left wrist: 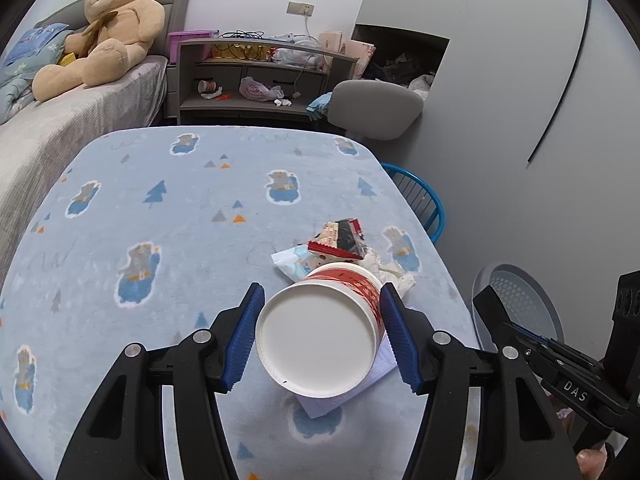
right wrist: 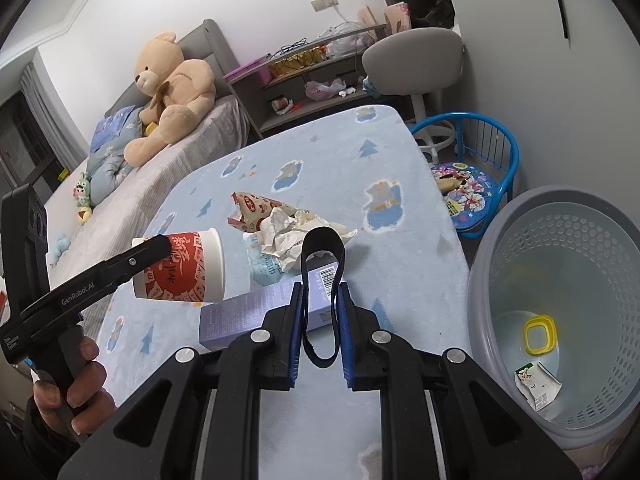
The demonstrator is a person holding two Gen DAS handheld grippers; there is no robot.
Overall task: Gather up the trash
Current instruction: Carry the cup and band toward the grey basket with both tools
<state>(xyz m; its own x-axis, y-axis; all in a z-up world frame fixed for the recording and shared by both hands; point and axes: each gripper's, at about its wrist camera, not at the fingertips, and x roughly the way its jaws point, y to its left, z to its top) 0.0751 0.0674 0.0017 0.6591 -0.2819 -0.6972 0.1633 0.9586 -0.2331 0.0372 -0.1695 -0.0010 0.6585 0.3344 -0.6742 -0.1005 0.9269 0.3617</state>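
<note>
A: Where is the paper cup (left wrist: 320, 330)?
B: Held on its side above the near table (left wrist: 160, 220), pinched by the left gripper (left wrist: 320, 336).
A: And the right gripper (right wrist: 320, 322)?
B: Level beside the bin (right wrist: 560, 420), its pads nipping a black band (right wrist: 322, 264).

"GenRobot.AI" on left gripper (right wrist: 160, 246) arm, "DAS" tag on right gripper (left wrist: 520, 330) body
</note>
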